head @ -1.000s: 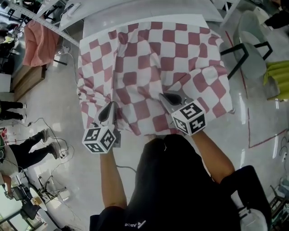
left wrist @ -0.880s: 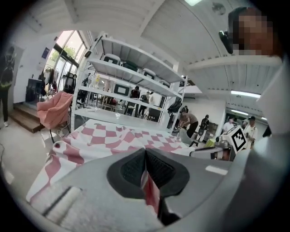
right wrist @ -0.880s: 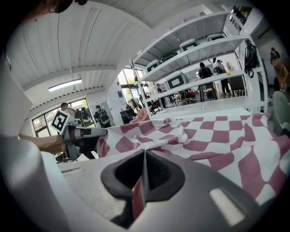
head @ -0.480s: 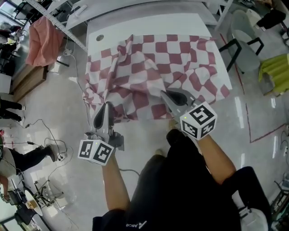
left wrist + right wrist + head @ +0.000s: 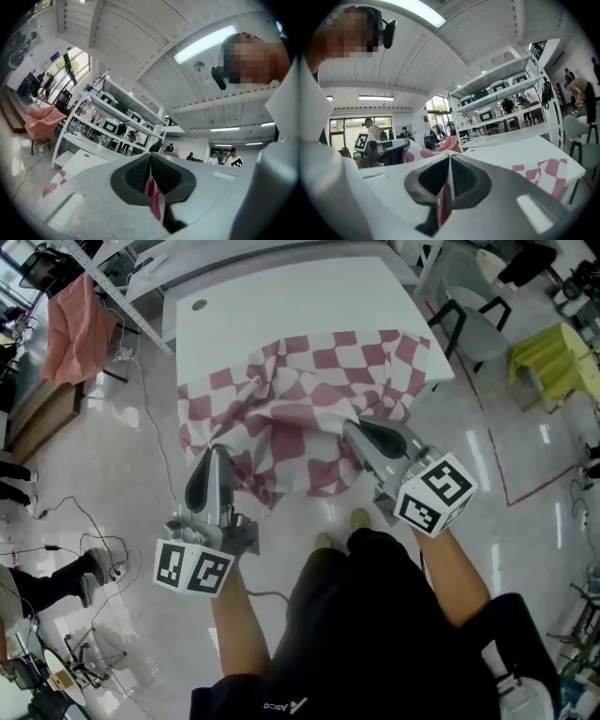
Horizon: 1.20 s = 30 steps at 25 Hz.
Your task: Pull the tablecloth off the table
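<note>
The red-and-white checked tablecloth [image 5: 300, 409] lies bunched over the near half of the white table [image 5: 281, 306] and hangs off its front edge. My left gripper [image 5: 214, 454] is shut on the cloth's near left hem, and a strip of red cloth [image 5: 153, 197] shows pinched between its pads. My right gripper [image 5: 361, 432] is shut on the near right part of the cloth, with a red fold [image 5: 443, 206] between its pads. In the right gripper view the tablecloth [image 5: 543, 173] drapes over the table's corner [image 5: 574, 171].
A grey chair [image 5: 478, 329] and a yellow-green object [image 5: 544, 352] stand right of the table. A pink cloth [image 5: 80, 324] hangs on a rack at the left, with cables [image 5: 66, 521] on the floor. Shelving [image 5: 506, 108] and people stand beyond.
Both grippers have pulled back toward me with the cloth. The tablecloth has slid off the far half of the table, baring white tabletop, and has bunched up at the near edge.
</note>
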Motion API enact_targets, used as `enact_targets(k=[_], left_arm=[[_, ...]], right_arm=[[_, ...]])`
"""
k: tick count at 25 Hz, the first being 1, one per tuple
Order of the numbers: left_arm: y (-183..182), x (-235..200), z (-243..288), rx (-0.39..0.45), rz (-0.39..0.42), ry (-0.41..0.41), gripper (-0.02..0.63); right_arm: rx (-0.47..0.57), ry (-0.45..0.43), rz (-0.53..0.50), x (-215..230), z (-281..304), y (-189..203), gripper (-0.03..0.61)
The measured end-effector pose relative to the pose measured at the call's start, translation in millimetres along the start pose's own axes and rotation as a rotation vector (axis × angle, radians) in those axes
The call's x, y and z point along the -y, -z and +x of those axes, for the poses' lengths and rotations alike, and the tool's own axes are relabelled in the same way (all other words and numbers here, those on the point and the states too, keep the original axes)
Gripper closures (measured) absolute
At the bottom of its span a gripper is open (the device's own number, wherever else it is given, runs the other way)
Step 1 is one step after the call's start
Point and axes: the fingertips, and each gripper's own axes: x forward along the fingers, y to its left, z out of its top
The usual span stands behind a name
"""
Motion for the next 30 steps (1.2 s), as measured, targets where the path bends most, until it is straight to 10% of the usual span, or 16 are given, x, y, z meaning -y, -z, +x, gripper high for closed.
enact_targets(k=[17,30], left_arm=[[1.8,205.3,-66.5,0.106,-0.012,0.012,0.604],[-16.2,258.6,-83.9,0.121,-0.009,0.043,0.606]], right_arm=[[0.178,-0.06,0.008,-9.8,-213.3,-52.3,0.575],[0.293,-0.036,0.01,-23.8,-270.9,-86.7,0.575]])
